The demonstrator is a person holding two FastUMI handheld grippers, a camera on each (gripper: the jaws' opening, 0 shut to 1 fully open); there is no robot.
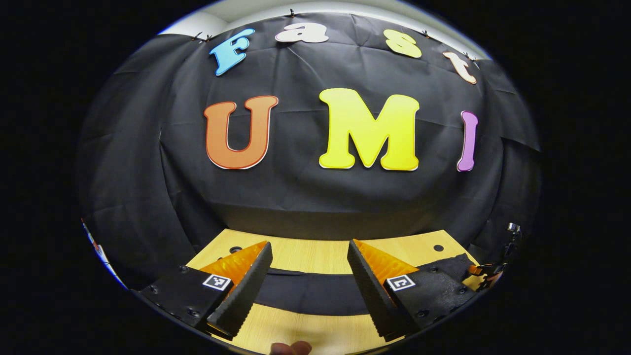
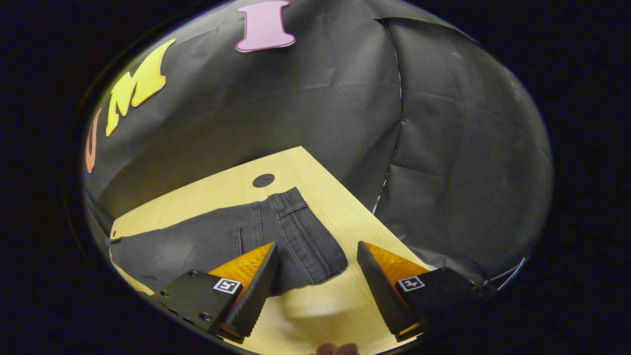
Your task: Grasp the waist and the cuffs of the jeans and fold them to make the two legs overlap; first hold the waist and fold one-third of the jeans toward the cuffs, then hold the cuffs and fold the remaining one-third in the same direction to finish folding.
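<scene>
A recording booth: black cloth wall [image 1: 305, 197] behind a wooden table [image 1: 315, 254].

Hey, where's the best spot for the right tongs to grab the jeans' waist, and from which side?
Probably the near corner of the waistband, approached from the table's bare near edge. In the right gripper view the jeans lie flat, and that corner sits just ahead of the open right tongs, so one finger could slide under the hem there.
</scene>
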